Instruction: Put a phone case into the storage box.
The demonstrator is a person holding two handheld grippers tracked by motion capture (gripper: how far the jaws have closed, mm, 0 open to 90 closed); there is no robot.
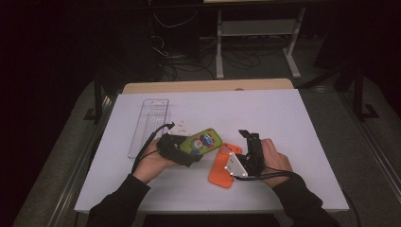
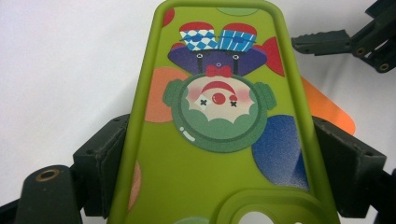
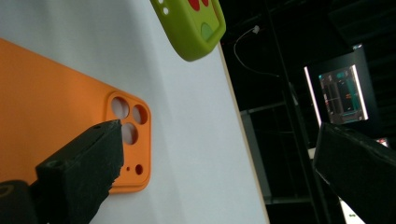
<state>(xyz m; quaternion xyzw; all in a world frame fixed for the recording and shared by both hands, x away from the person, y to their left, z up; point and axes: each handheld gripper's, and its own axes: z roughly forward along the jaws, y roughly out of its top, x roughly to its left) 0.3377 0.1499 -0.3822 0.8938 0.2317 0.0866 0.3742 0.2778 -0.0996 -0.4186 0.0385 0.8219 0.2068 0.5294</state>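
A green phone case (image 2: pixel 219 140) printed with a cartoon clown lies between the jaws of my left gripper (image 2: pixel 224 158), which press on its two long edges. From above, this green case (image 1: pixel 204 141) sticks out to the right of the left gripper (image 1: pixel 182 150), tilted over the white table. An orange phone case (image 1: pixel 222 172) lies flat beside it, camera holes toward the far end. My right gripper (image 1: pixel 249 138) hovers over the orange case's right edge. In the right gripper view its jaws stand wide apart (image 3: pixel 219 163), one over the orange case (image 3: pixel 56 102), nothing between them.
A clear plastic package (image 1: pixel 149 124) lies at the left of the white table (image 1: pixel 265 109), with a small white piece (image 1: pixel 180 128) beside it. A table frame and cables sit in the dark beyond the far edge.
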